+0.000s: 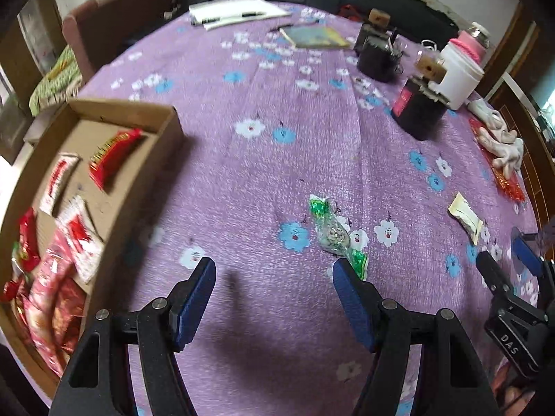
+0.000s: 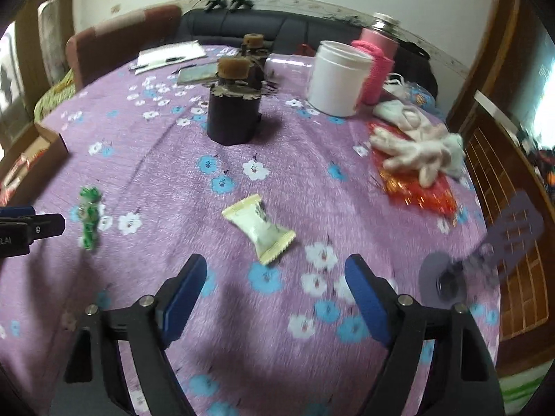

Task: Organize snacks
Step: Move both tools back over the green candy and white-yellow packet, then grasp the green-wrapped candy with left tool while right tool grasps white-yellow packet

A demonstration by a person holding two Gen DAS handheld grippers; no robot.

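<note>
Hovering over the purple cloth, your right gripper (image 2: 275,270) stands wide open and empty; the cream snack packet (image 2: 258,228) lies just ahead of its fingertips, long axis slanting across the gap. Your left gripper (image 1: 274,274) gapes empty too, the green candy (image 1: 334,232) touching its right finger. The cardboard box (image 1: 166,118) waits leftward.

Left gripper (image 1: 274,270) showing black angular arms, blue ribbed pads, silver pivot screws, right gripper (image 2: 275,270) matching, white "DAS" lettering
</note>
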